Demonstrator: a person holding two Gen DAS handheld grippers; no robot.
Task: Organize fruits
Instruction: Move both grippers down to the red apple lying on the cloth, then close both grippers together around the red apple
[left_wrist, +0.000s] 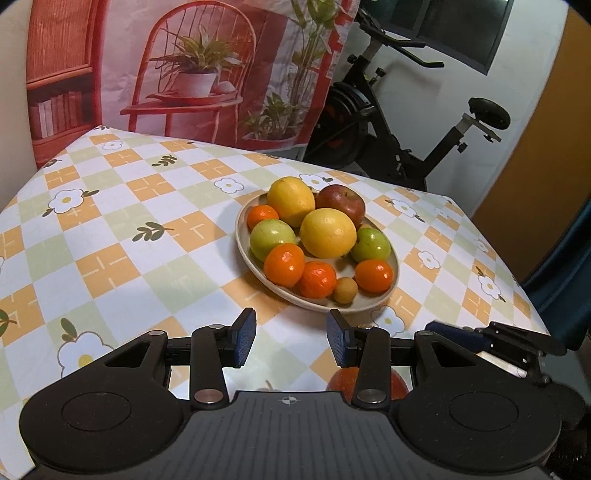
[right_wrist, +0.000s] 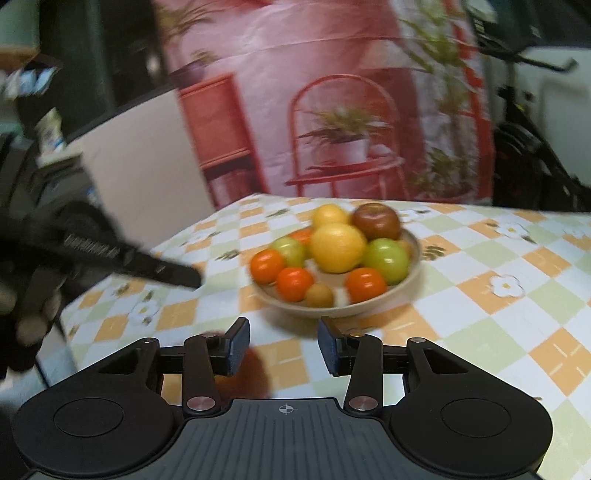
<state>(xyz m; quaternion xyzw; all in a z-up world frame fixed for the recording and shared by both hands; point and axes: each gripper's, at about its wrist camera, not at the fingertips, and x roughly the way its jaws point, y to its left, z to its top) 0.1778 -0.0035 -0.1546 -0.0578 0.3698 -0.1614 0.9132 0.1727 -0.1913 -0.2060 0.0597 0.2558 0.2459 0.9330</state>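
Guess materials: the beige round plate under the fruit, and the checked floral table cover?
Beige round plate: likely matte ceramic or stoneware; thick rim, dull, no glare.
Checked floral table cover: looks like wipeable vinyl or coated fabric; printed pattern, smooth, faint sheen. Can't confirm either.

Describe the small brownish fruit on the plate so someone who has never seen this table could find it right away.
On the checkered tablecloth sits a beige plate piled with fruit. At its near edge, between two tangerines, lies the small tan fruit. It is the smallest piece there, dull brownish rather than bright orange.
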